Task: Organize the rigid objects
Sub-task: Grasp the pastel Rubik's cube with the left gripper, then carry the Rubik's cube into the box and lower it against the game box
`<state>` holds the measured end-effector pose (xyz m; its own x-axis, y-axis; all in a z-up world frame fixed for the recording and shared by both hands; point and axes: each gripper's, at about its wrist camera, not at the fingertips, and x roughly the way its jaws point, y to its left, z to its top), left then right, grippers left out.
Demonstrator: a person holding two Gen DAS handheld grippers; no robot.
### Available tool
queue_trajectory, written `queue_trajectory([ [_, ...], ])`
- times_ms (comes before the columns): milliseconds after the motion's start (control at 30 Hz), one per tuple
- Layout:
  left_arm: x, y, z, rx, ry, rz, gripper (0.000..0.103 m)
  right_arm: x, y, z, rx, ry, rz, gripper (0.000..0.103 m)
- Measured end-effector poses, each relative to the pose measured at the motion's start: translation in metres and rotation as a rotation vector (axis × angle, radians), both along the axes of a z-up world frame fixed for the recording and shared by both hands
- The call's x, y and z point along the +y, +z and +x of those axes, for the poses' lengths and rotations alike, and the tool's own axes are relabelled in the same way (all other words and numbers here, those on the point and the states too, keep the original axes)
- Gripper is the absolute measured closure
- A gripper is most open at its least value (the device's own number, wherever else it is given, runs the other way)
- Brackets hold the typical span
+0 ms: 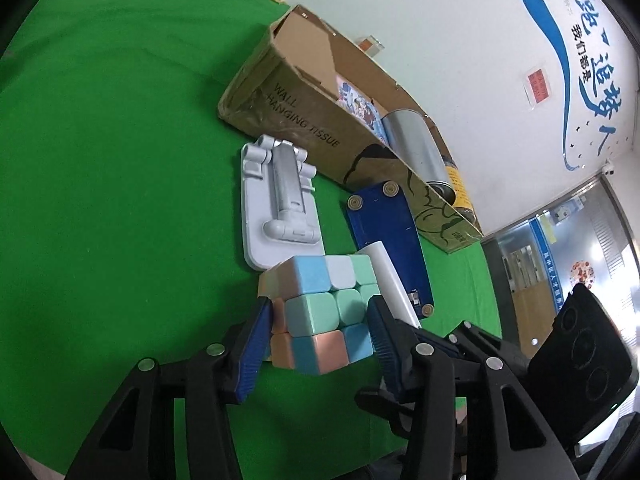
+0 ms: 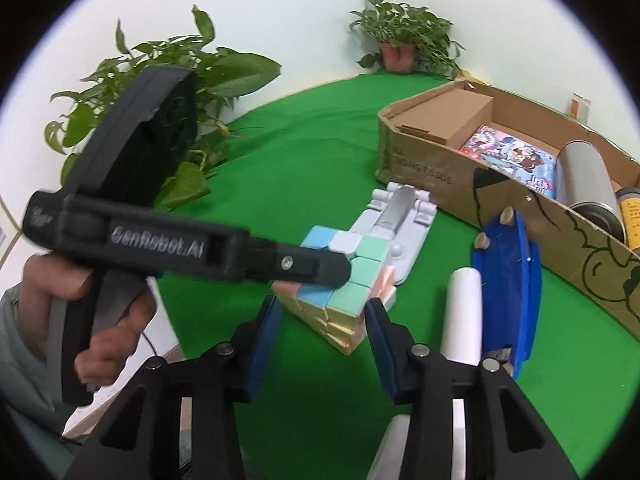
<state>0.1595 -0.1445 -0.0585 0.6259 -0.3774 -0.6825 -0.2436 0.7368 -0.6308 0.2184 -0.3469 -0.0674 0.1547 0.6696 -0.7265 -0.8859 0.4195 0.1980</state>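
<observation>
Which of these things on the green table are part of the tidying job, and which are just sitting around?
Job: puzzle cube, phone stand, blue case, white tube, cardboard box.
Lying about: potted plants, wall poster.

cube (image 1: 320,312) before phone stand (image 1: 280,208), cardboard box (image 1: 304,120) behind

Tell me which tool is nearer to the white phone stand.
Left. The left tool spans the cube, its tips almost at the phone stand behind it; the right tool only reaches the cube's near corner, farther back.
</observation>
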Motion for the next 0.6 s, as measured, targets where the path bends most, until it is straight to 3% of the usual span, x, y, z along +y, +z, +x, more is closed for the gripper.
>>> queue_trajectory([
  [133,0.0028,-0.0034,-0.0008,0.019,0.002,-0.036,0.056,0.0001,-0.0019,0.0005,-0.009,0.000,0.007,0.062],
  [200,0.0050,-0.0050,-0.0015,0.027,0.009,-0.056,0.056,0.0026,-0.0033,0.0024,-0.036,-0.011,-0.007,0.076],
  [267,0.0052,-0.0055,-0.0018,0.037,0.016,-0.067,0.056,0.0028,-0.0043,0.0034,-0.055,-0.023,-0.015,0.083],
  [600,-0.0021,-0.0056,0.0001,0.084,0.049,-0.081,0.055,0.0006,-0.0072,-0.0013,-0.080,-0.025,-0.047,0.085],
])
